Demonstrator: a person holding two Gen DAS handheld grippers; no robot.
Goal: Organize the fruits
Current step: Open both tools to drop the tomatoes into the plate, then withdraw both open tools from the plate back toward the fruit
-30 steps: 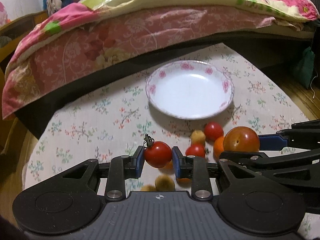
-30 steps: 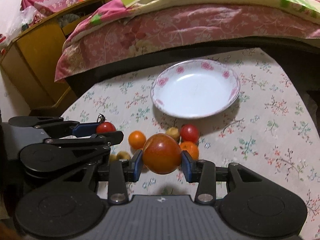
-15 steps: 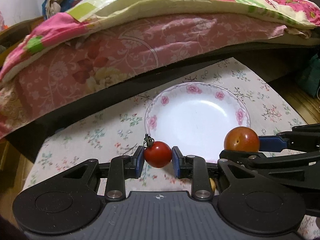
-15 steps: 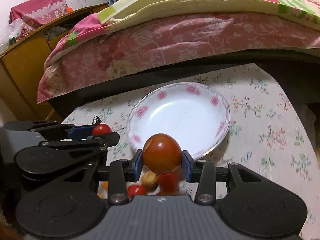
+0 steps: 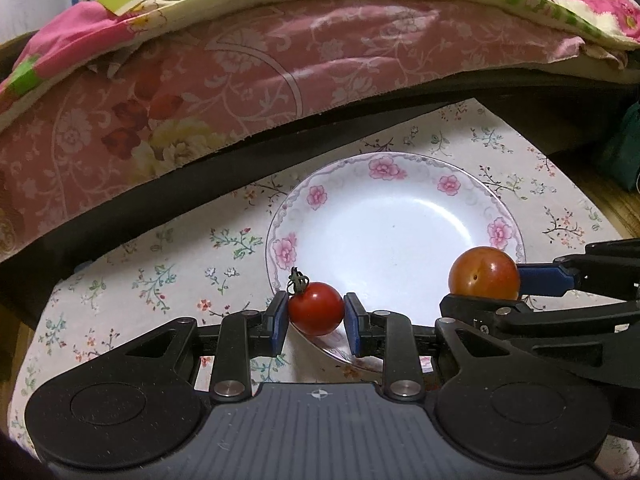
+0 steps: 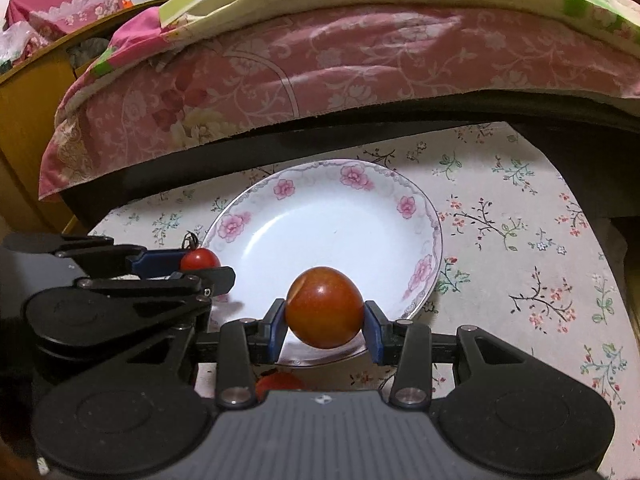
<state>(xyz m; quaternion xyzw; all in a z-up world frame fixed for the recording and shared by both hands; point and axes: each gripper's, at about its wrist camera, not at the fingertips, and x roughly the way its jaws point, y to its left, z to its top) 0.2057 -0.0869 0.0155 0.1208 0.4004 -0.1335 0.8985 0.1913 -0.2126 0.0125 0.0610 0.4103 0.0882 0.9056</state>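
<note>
Left gripper [image 5: 316,314] pinching a small red cherry tomato [image 5: 316,308] between blue pads, green stem sticking up at the tomato's 11 o'clock. Held over the plate's rim at about 7 o'clock in the left wrist view.

Right gripper [image 6: 325,322] clamped on a larger orange-red fruit [image 6: 324,307], a pale crease running across its upper left. Hanging over the near rim of the plate [image 6: 424,216] at about 6 o'clock in the right wrist view.

White plate with pink flowers around the rim, nothing lying in it, resting on a table [image 6: 520,240] under a flowered cloth. Both grippers side by side, apart, each visible from the other's camera.

One more red fruit [image 6: 278,382] on the cloth, half hidden under the right gripper body. Bed with a pink flowered quilt [image 5: 240,60] beyond the table at 12 o'clock.
</note>
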